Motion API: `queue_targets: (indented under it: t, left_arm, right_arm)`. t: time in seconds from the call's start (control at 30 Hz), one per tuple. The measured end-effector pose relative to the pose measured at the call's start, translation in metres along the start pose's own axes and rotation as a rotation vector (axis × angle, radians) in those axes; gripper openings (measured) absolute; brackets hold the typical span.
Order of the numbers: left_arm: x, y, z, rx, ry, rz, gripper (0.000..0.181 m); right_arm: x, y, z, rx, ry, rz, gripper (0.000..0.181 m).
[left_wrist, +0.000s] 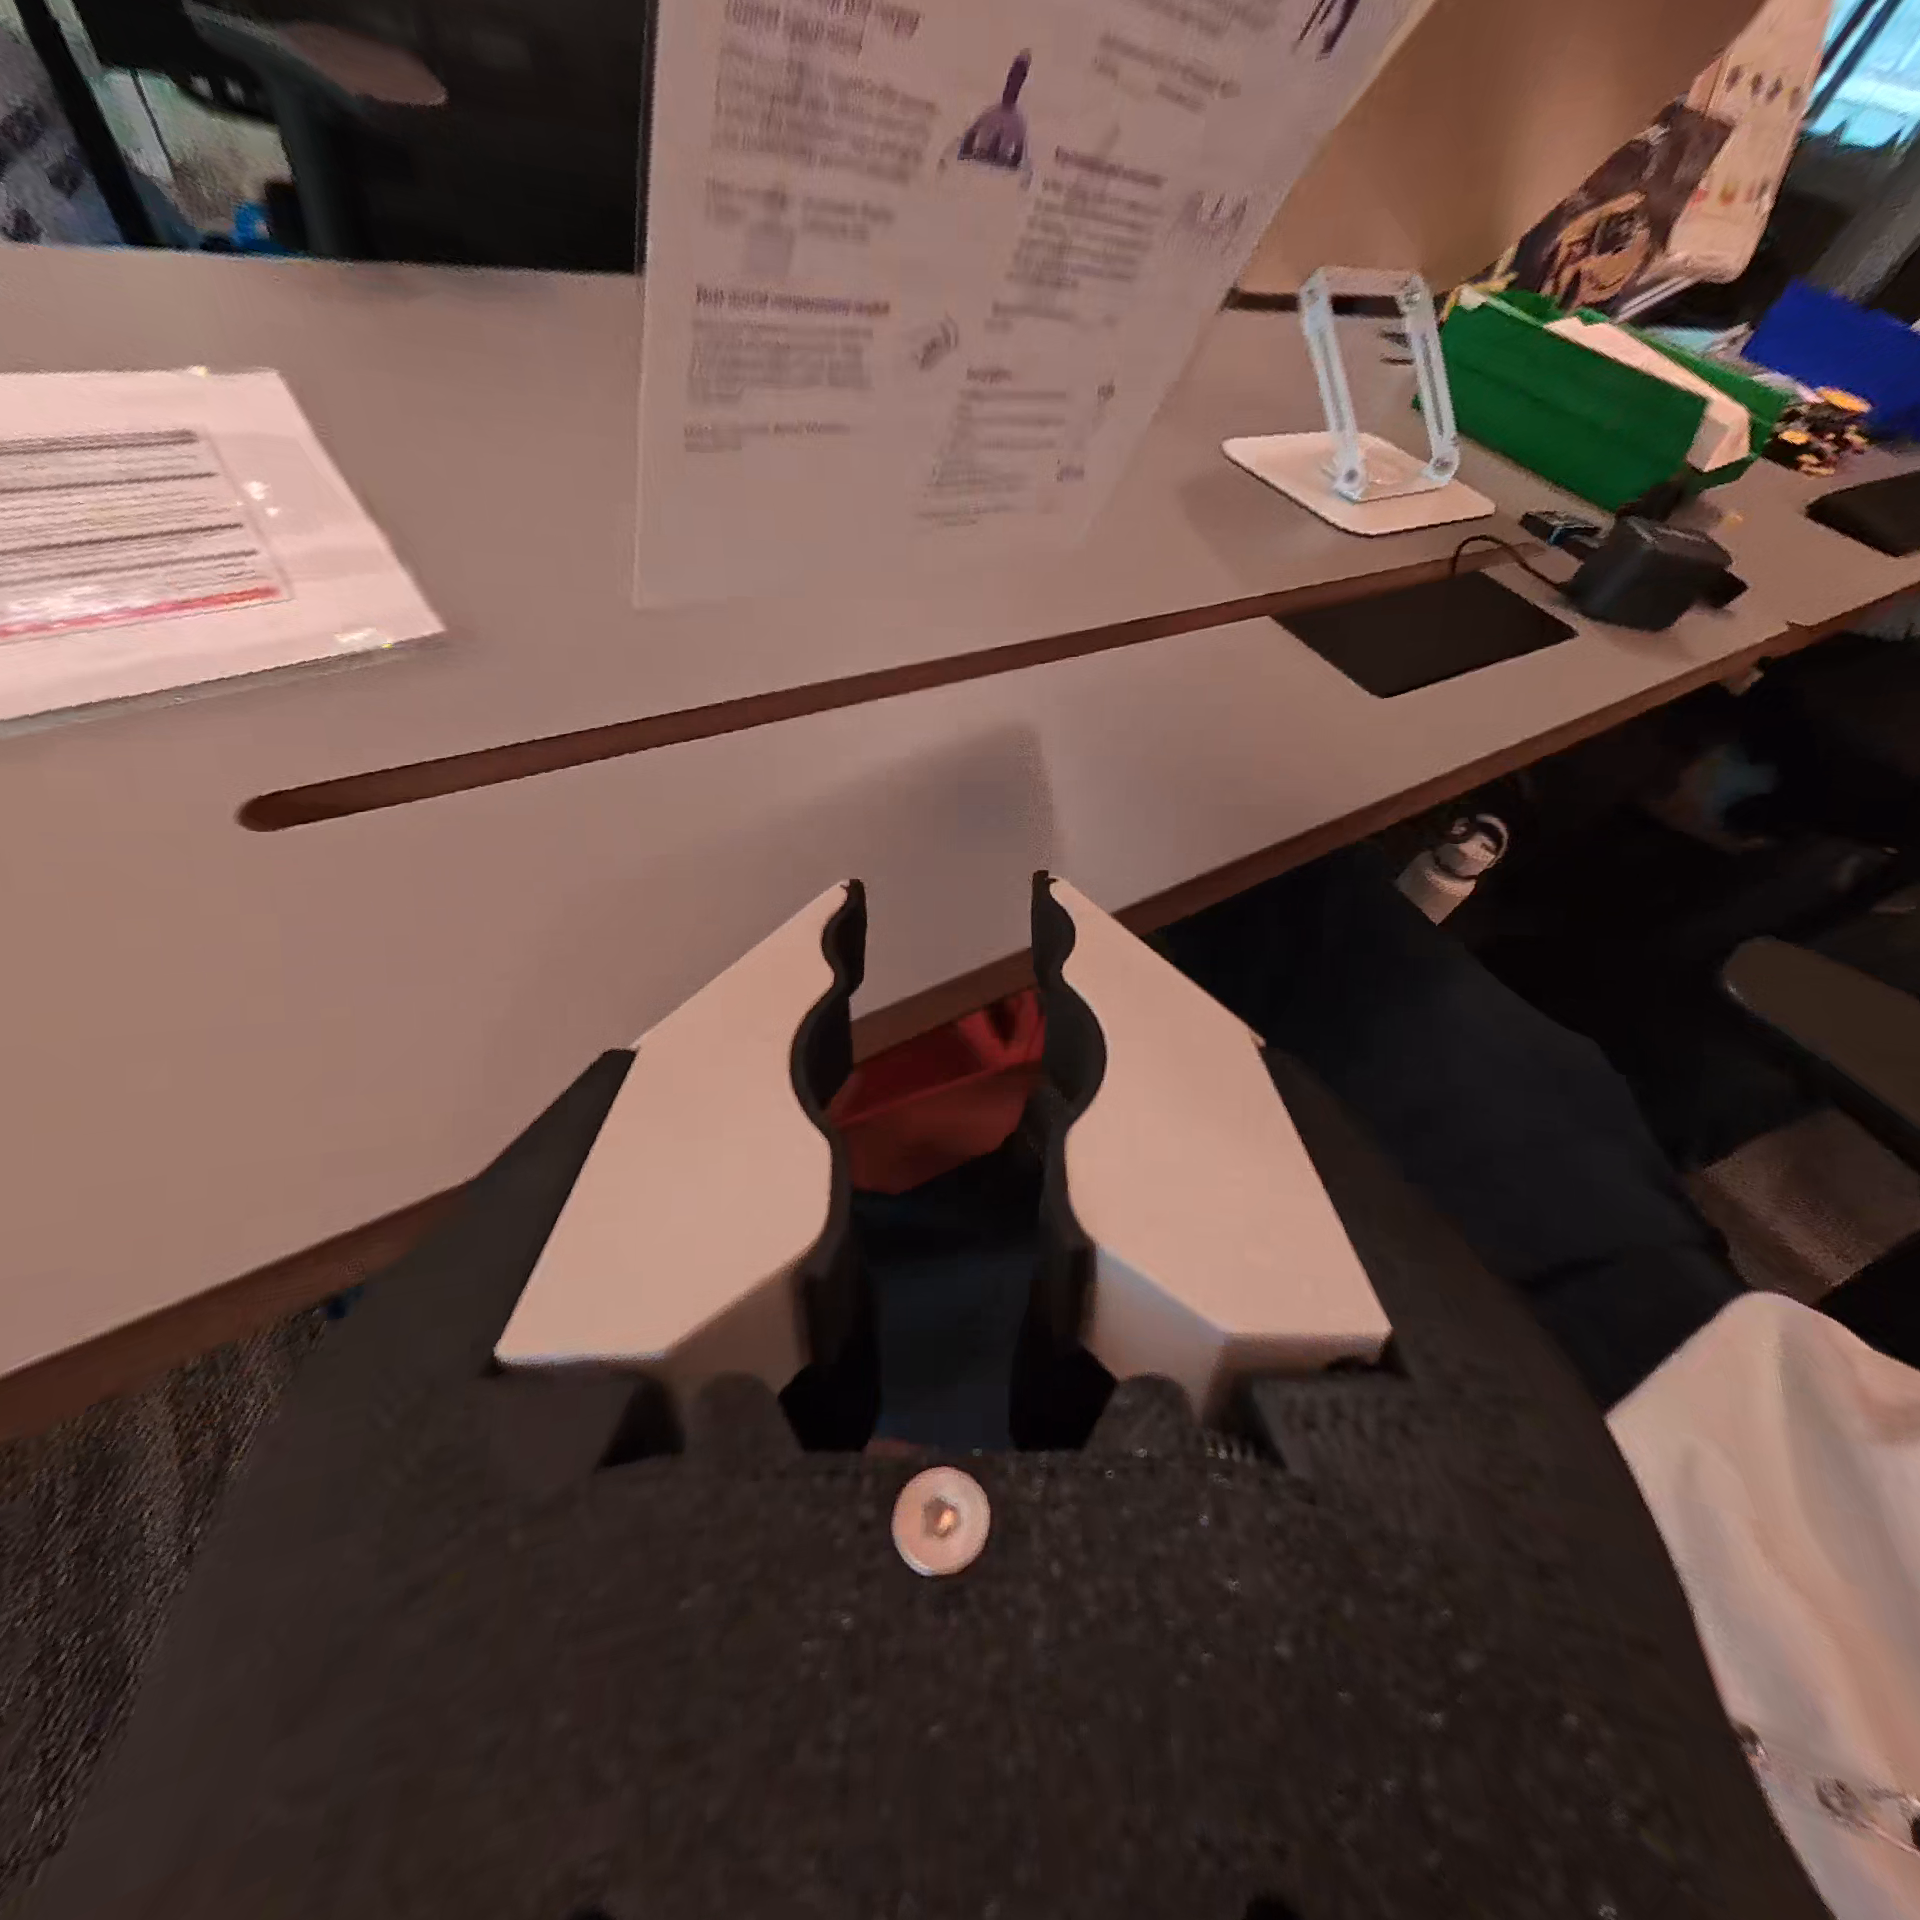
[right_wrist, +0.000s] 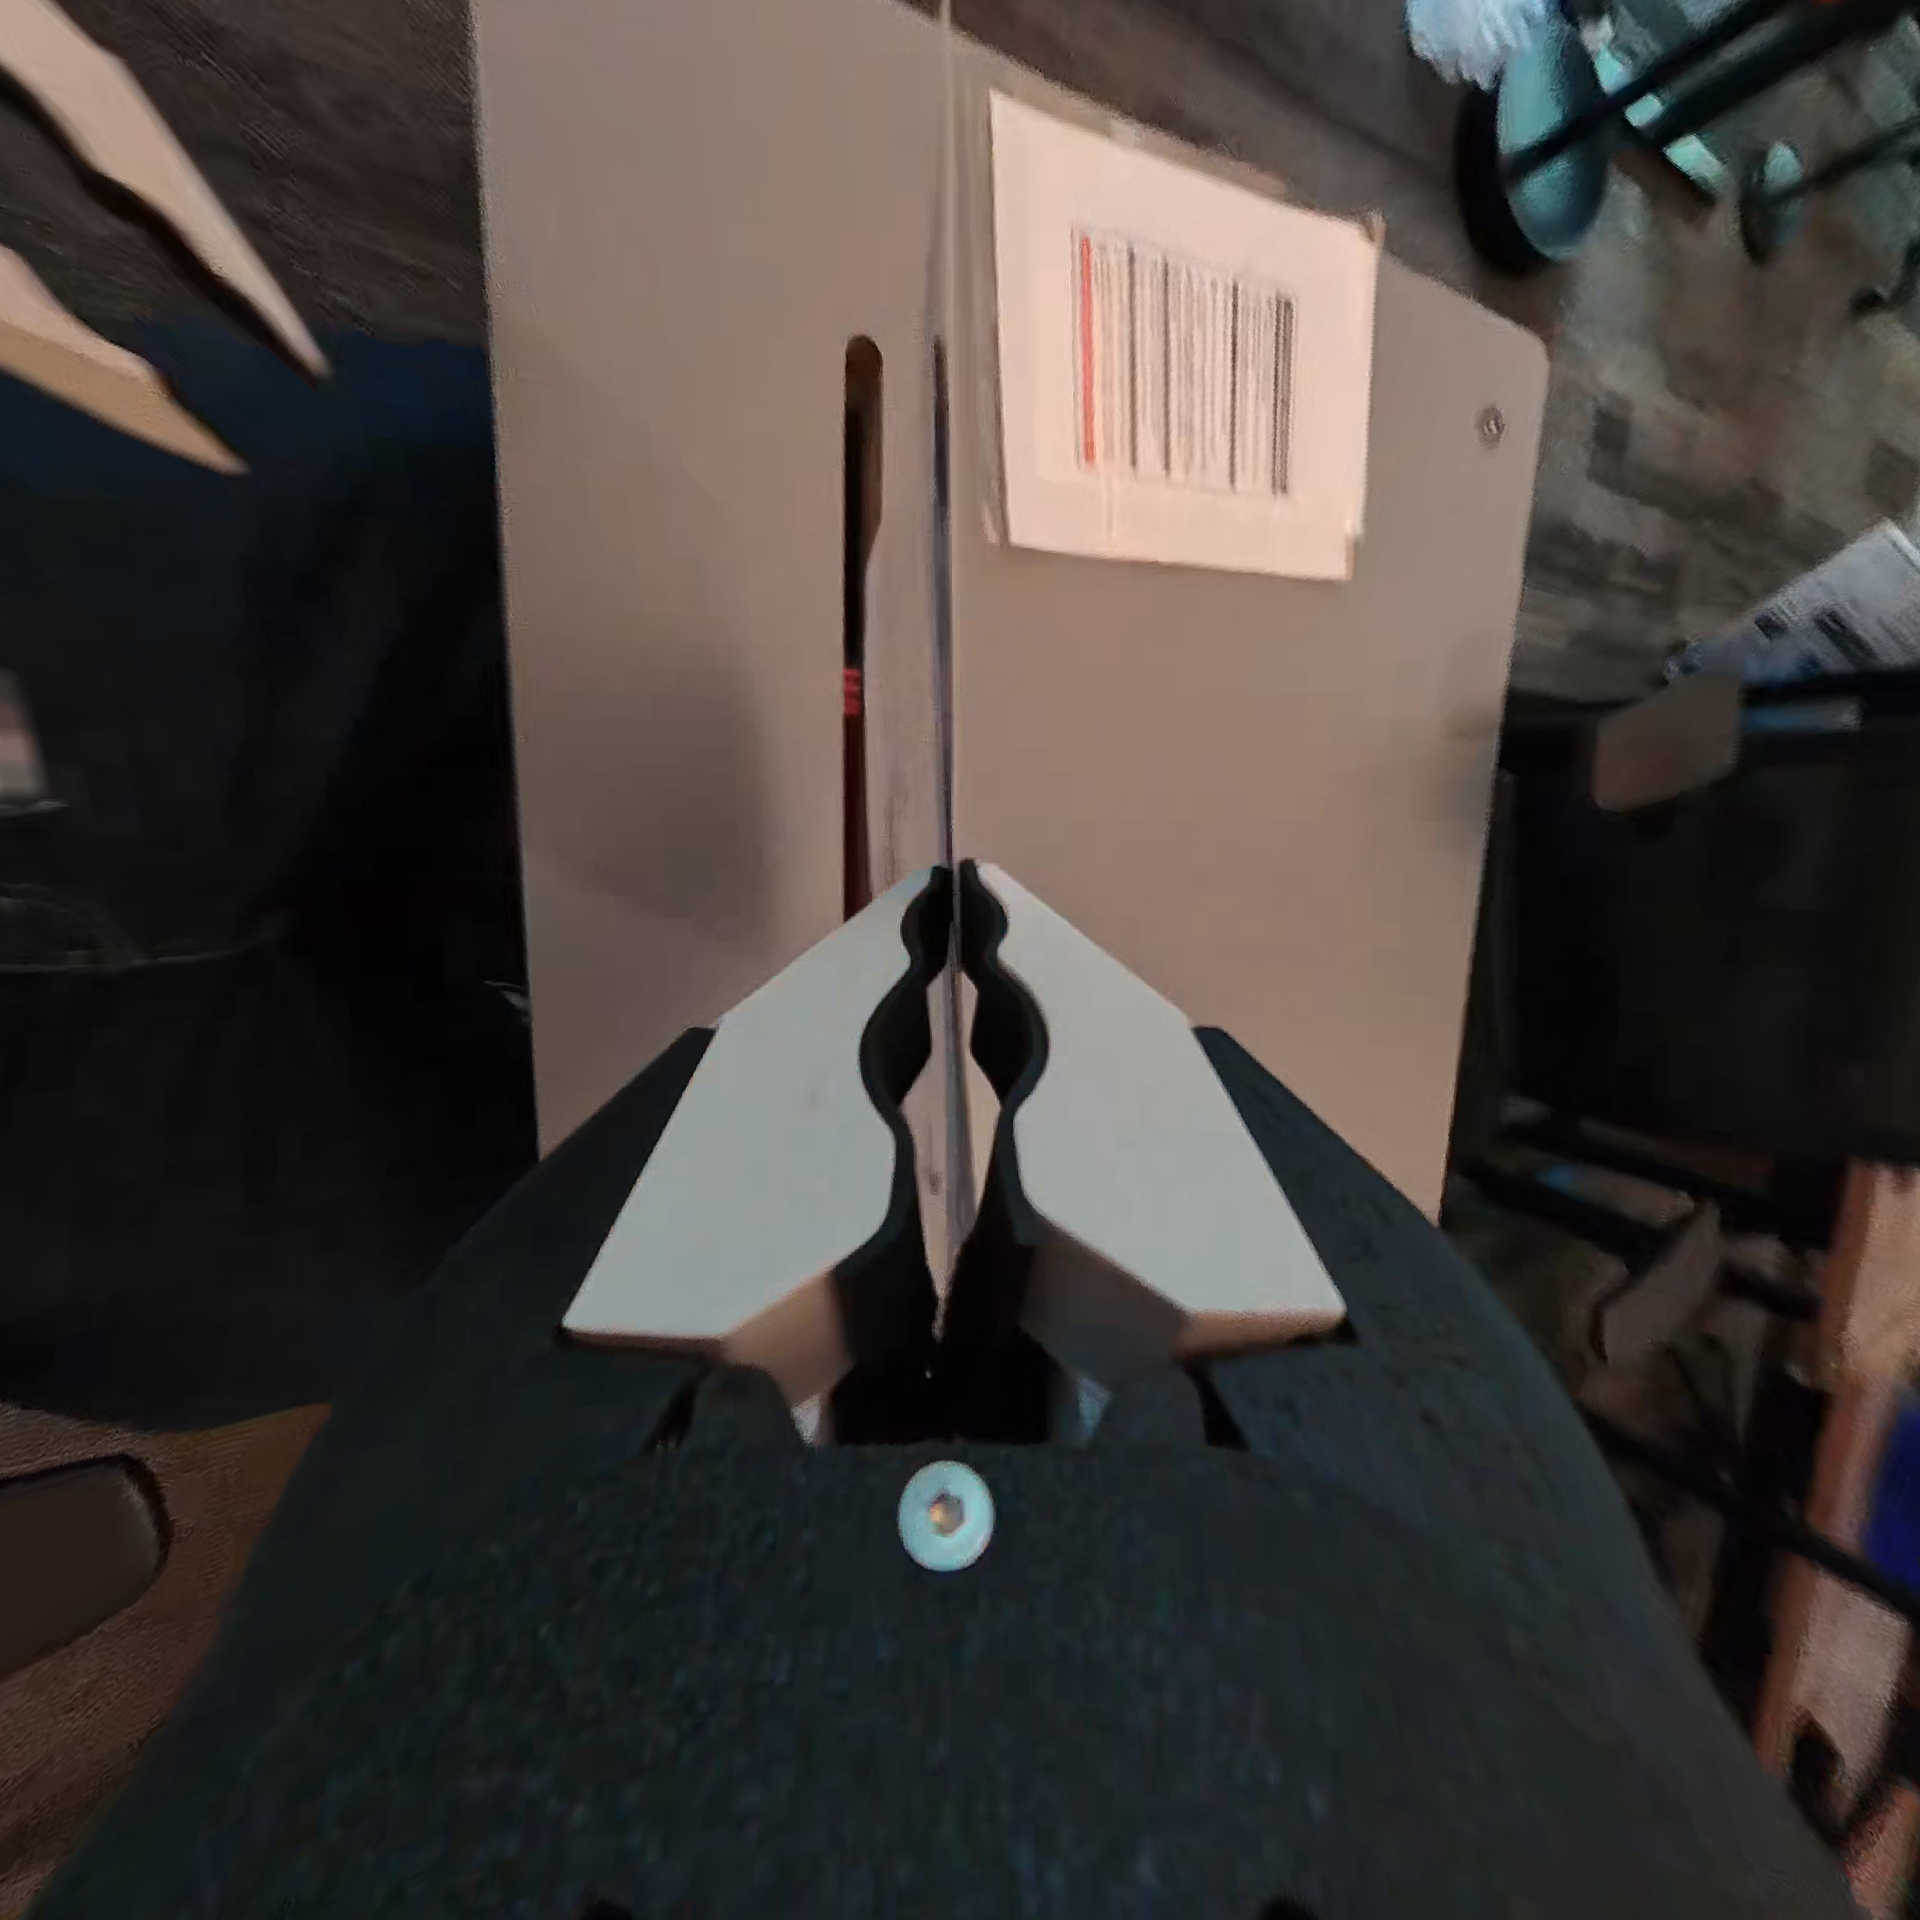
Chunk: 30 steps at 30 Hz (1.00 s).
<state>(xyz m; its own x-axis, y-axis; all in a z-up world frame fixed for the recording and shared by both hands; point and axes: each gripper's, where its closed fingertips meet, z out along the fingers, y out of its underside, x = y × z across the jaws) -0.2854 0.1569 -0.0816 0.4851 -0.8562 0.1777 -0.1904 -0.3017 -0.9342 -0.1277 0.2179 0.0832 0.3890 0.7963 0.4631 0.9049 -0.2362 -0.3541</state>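
Note:
A large printed sheet (left_wrist: 883, 312) stands upright above the grey table (left_wrist: 520, 935). In the right wrist view it shows edge-on as a thin line (right_wrist: 943, 623). My right gripper (right_wrist: 954, 873) is shut on the sheet's near edge and holds it over the table's long slot (right_wrist: 862, 623). My left gripper (left_wrist: 945, 894) is open and empty, with its tips over the table's front edge, below the sheet. It also shows at the upper left of the right wrist view (right_wrist: 135, 260). The slot (left_wrist: 727, 717) runs across the table in front of the sheet.
A laminated page (left_wrist: 156, 540) lies flat on the table's left part; the right wrist view shows it too (right_wrist: 1184, 343). A white folding stand (left_wrist: 1361, 416), a green box (left_wrist: 1579, 405), a black adapter (left_wrist: 1642, 571) and a dark rectangular patch (left_wrist: 1423, 629) are at the right. A red object (left_wrist: 945, 1101) lies under the table edge. Spacing between my two grippers at the tips: around 25 cm.

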Motion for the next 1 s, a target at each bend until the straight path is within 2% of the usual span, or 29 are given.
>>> queue_targets:
  t: [0.07,0.2,0.33,0.4,0.53,0.83,1.0]
  left_arm:
    - [0.016,0.02,-0.004,-0.032,0.009,0.053,0.032]
    - [0.033,0.052,-0.015,-0.069,0.023,0.093,0.032]
    - [0.043,0.067,-0.024,-0.099,0.04,0.111,0.031]
    - [0.042,0.074,-0.03,-0.115,0.037,0.105,0.032]
    - [0.048,0.078,-0.041,-0.112,0.061,0.069,0.032]
    - [0.052,0.075,-0.05,-0.099,0.058,0.101,0.032]
    - [0.055,0.078,-0.047,-0.109,0.067,0.107,0.032]
  right_arm:
    - [-0.011,0.018,0.012,-0.099,0.097,-0.004,0.0]
    - [-0.049,0.032,0.036,-0.099,0.186,0.014,0.0]
    - [-0.075,0.044,0.043,-0.127,0.263,-0.019,0.0]
    - [-0.081,0.047,0.047,-0.141,0.246,-0.034,0.0]
    - [-0.073,0.049,0.056,-0.152,0.216,-0.031,0.0]
    - [-0.078,0.066,0.105,-0.127,0.153,0.019,0.0]
    - [-0.079,0.069,0.107,-0.118,0.152,0.029,0.0]
